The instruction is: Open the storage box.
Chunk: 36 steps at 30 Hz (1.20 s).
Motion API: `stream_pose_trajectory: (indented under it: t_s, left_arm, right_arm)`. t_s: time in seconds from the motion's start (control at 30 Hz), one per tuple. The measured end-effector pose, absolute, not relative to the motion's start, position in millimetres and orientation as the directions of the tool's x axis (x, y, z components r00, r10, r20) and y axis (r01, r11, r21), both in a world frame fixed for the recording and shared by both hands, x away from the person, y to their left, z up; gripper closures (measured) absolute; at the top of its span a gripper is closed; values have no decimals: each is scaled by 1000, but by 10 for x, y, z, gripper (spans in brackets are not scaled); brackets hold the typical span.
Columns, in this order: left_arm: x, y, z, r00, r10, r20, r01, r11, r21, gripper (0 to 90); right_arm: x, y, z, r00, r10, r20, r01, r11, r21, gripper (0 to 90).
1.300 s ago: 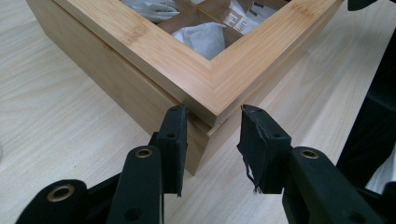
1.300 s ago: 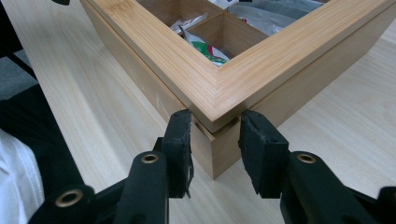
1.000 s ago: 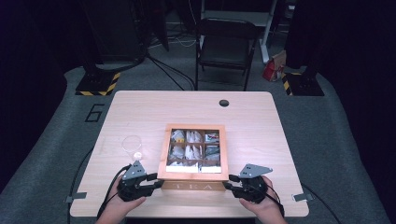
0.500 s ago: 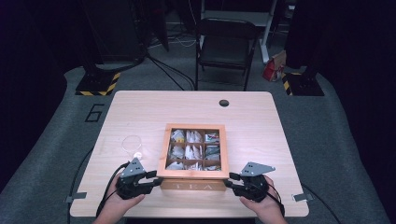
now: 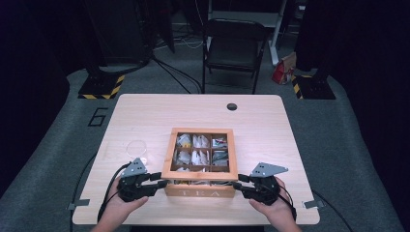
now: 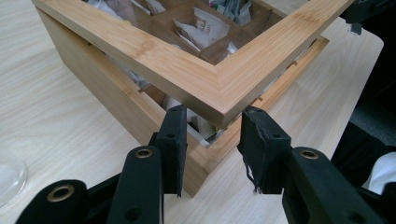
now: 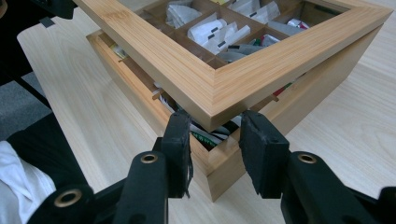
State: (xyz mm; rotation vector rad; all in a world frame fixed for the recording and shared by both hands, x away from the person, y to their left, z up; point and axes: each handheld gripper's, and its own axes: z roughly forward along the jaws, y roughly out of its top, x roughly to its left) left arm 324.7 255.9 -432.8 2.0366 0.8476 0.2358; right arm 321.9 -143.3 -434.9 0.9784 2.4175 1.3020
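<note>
a lab or recording studio: black curtains (image 5: pixel 43 72) enclose the table (image 5: pixel 145 116), grey carpet (image 5: pixel 58 159), hazard-striped stand bases (image 5: pixel 100 89), floor cables (image 5: pixel 169 72), a folding chair (image 5: pixel 234 48).

- A light wooden table (image 5: pixel 145 116) with a dark round hole (image 5: pixel 232 106) near its far edge.
- A clear glass dish (image 5: pixel 137 146) on the table's left part.
- A black folding chair (image 5: pixel 234 46) beyond the table.
- A red bag (image 5: pixel 282 72) on the grey floor (image 5: pixel 348 145).
- Yellow-and-black striped base plates (image 5: pixel 102 87).
</note>
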Motion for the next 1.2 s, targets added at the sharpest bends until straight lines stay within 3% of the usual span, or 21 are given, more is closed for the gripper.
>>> stream_pose_trajectory:
  t_s: [1.03, 1.2]
  left_arm:
    - [3413, 2556, -4015, 735, 658, -167, 475, -323, 818, 631]
    - [3466, 2524, -4012, 734, 666, -133, 459, -342, 820, 613]
  right_arm:
    - [3323, -1433, -3987, -746, 665, 31, 370, 376, 850, 596]
    - [3347, -1433, -3939, -746, 665, 38, 381, 379, 843, 595]
